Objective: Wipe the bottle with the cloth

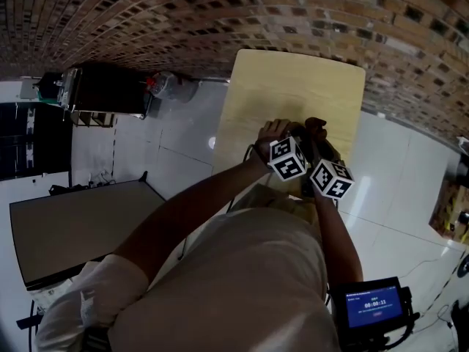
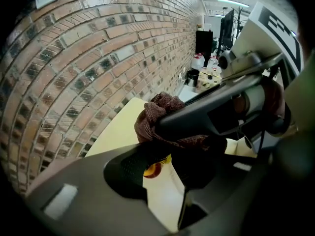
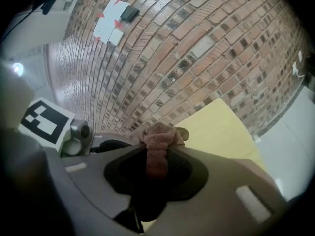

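Overhead, left gripper (image 1: 292, 147) & right gripper (image 1: 326, 169) meet above table (image 1: 293, 79). Left gripper view: jaws half-apart, clamp bottle (image 2: 153, 170) under cloth (image 2: 160, 113). Right gripper view: jaws pinch cloth. Mid-wipe prob.; next needs cloth dragged round bottle, left steady.

Table: pale yellow, rectangular wooden tabletop (image 1: 293, 86) with rounded corners.
Far end: its short edge sits close against the red-brown brick wall (image 1: 220, 20).
Sides: glossy white tiled floor (image 1: 176, 138) shows along both long edges.
Near end: covered in the head view; what rests there cannot be told.
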Demonstrator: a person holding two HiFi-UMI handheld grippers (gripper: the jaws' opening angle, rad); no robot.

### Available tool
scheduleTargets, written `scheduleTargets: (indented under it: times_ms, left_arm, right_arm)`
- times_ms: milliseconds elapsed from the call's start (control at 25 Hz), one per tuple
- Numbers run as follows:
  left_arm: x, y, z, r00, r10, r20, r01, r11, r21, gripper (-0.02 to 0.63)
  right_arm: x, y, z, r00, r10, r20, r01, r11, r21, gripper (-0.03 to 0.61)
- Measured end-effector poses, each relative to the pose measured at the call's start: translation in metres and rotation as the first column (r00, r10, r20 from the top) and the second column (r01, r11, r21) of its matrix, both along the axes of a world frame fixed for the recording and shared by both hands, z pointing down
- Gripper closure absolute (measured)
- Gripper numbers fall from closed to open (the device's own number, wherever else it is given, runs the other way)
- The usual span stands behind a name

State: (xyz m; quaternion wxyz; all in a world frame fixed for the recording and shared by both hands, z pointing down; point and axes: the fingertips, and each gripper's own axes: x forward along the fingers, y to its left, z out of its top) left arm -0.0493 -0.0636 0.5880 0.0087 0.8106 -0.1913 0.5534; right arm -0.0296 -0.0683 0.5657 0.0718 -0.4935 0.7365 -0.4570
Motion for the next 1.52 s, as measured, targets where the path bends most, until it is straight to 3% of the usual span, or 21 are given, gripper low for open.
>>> scheduleTargets:
  times_ms: [160,320,520,640,800,960,1080,1160,1200,1280,1400,1520]
  left_arm:
    - [-0.003,-0.006,0.003,0.999,-0.028,-0.018,0.028,1.0,-0.009,0.446]
    - [-0.002,-0.005,0.004,1.0,-0.025,-0.018,0.025,1.0,-0.01,0.446]
    - [-0.003,-0.004,0.005,0.999,-0.034,-0.024,0.034,0.999,-0.007,0.446]
    - [-0.004,-0.005,0.005,0.998,-0.054,-0.034,0.053,0.999,-0.013,0.446]
    - [-0.004,-0.005,0.005,0.997,-0.072,-0.034,0.072,0.997,-0.014,0.446]
    - [-0.006,-0.006,0.006,0.994,-0.105,-0.031,0.104,0.994,-0.012,0.446]
    - [-0.011,-0.006,0.006,0.992,-0.126,-0.032,0.125,0.992,-0.01,0.446]
    - [-0.015,-0.007,0.005,0.987,-0.156,-0.035,0.156,0.988,-0.012,0.446]
    - [-0.017,-0.008,0.005,0.983,-0.177,-0.039,0.176,0.984,-0.017,0.446]
    - [-0.018,-0.01,0.005,0.975,-0.217,-0.05,0.216,0.976,-0.03,0.446]
    - [-0.022,-0.014,0.004,0.947,-0.315,-0.061,0.312,0.949,-0.044,0.446]
    - [-0.032,-0.023,0.002,0.881,-0.469,-0.066,0.465,0.882,-0.075,0.446]
  right_arm:
    - [0.002,-0.007,0.007,0.998,0.051,0.035,-0.05,0.998,-0.028,0.491]
    - [0.011,-0.008,0.037,0.992,0.098,0.077,-0.086,0.986,-0.142,0.494]
    - [0.005,-0.002,0.071,0.995,-0.055,-0.084,0.043,0.989,-0.144,0.495]
    - [0.01,-0.004,0.091,0.996,-0.036,-0.079,0.019,0.977,-0.211,0.495]
    - [0.014,-0.001,0.128,0.997,-0.041,-0.066,0.014,0.933,-0.361,0.497]
    - [0.011,-0.004,0.163,0.968,-0.166,-0.189,0.076,0.909,-0.411,0.497]
    - [0.001,0.006,0.201,0.897,-0.351,-0.267,0.172,0.836,-0.522,0.503]
    - [-0.008,0.015,0.212,0.852,-0.457,-0.254,0.249,0.782,-0.571,0.503]
    - [-0.01,0.018,0.211,0.851,-0.473,-0.229,0.274,0.771,-0.574,0.503]
    - [-0.006,0.019,0.204,0.897,-0.415,-0.15,0.274,0.79,-0.549,0.499]
    - [0.017,0.025,0.185,0.974,-0.225,-0.03,0.186,0.87,-0.457,0.492]
    - [0.031,0.05,0.15,0.986,-0.165,-0.005,0.154,0.929,-0.336,0.492]
